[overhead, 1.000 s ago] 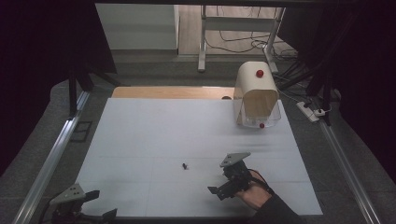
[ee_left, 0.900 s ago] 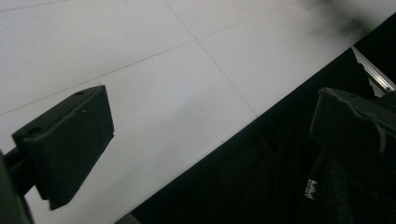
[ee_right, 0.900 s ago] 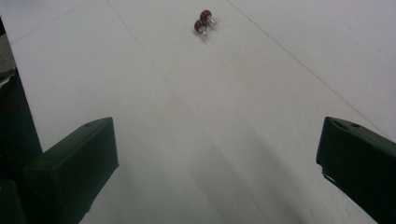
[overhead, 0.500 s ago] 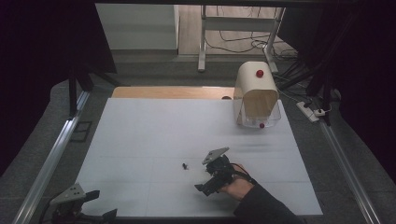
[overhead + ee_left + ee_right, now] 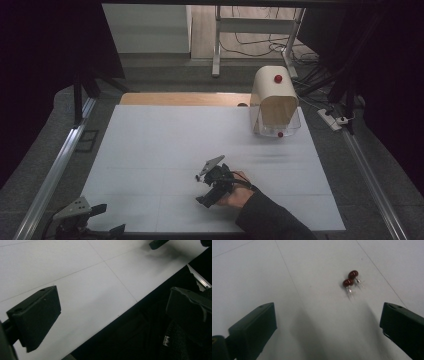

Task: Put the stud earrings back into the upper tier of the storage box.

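Two small dark red components [image 5: 351, 278] with thin metal legs lie on the white table [image 5: 165, 145], side by side and touching or almost touching. In your right gripper view they sit ahead of the jaws and a little toward the right jaw, not between them. From the high view they are very small, just beside the front end of your right gripper [image 5: 206, 176], in the near middle part of the table.

Your right gripper [image 5: 328, 322] has its jaws wide apart and it holds nothing; both black jaws hover low over the bare white surface. Your right hand [image 5: 235, 192] grips its body, and your dark sleeve [image 5: 265, 217] comes in from the bottom edge.

Your left gripper [image 5: 80, 217] is at the near left corner of the table, well apart from the components. Its jaws [image 5: 112, 315] also stand wide open and empty, one over the white surface and one beyond the table edge.

At the far right of the table stands a beige arched box [image 5: 274, 107] with a red knob [image 5: 278, 78] on top.
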`<state>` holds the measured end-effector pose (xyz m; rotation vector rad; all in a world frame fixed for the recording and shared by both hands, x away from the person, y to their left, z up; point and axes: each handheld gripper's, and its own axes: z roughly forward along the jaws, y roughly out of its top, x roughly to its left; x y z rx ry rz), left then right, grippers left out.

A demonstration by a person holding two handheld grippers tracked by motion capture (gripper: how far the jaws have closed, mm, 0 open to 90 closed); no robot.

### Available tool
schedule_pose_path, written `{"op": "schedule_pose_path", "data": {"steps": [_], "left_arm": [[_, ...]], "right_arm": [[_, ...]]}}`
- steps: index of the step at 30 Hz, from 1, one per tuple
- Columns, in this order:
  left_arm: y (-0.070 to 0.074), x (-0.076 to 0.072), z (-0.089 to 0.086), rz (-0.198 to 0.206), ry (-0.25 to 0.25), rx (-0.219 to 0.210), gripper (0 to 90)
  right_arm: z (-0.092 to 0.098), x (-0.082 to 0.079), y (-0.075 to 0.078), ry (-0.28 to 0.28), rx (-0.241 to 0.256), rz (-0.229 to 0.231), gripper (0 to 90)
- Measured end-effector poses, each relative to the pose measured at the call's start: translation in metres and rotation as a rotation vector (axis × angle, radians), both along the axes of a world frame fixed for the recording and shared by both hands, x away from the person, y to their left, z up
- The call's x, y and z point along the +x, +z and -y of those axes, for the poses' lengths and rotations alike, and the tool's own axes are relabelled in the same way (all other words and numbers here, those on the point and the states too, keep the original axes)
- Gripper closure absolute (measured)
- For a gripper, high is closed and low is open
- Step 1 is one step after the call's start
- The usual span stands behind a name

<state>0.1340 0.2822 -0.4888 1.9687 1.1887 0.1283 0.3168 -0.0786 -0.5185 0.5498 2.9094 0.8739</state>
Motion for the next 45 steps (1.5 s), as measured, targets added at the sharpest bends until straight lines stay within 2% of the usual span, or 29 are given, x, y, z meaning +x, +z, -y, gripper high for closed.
{"op": "schedule_pose_path", "data": {"steps": [4,15,22,29,30,32,45], "left_arm": [[0.0,0.0,0.0,0.0,0.0,0.0,0.0],[0.0,0.0,0.0,0.001,0.0,0.0,0.0],[0.0,0.0,0.0,0.0,-0.001,-0.001,0.0],[0.0,0.0,0.0,0.0,0.001,0.0,0.0],[0.0,0.0,0.0,0.0,0.0,0.0,0.0],[0.0,0.0,0.0,0.0,0.0,-0.001,0.0],[0.0,0.0,0.0,0.0,0.001,-0.002,0.0]], "right_arm": [[-0.006,0.003,-0.001,0.014,0.014,-0.007,9.4],[-0.021,0.007,-0.001,0.056,0.008,0.047,37.3],[-0.024,0.01,-0.002,0.04,-0.013,0.072,55.2],[-0.022,0.012,0.0,0.035,-0.023,0.072,78.5],[-0.022,0.013,0.0,0.047,-0.021,0.077,78.7],[-0.022,0.013,0.0,0.032,-0.02,0.063,79.2],[-0.017,0.013,0.007,0.007,0.003,0.05,79.3]]}}
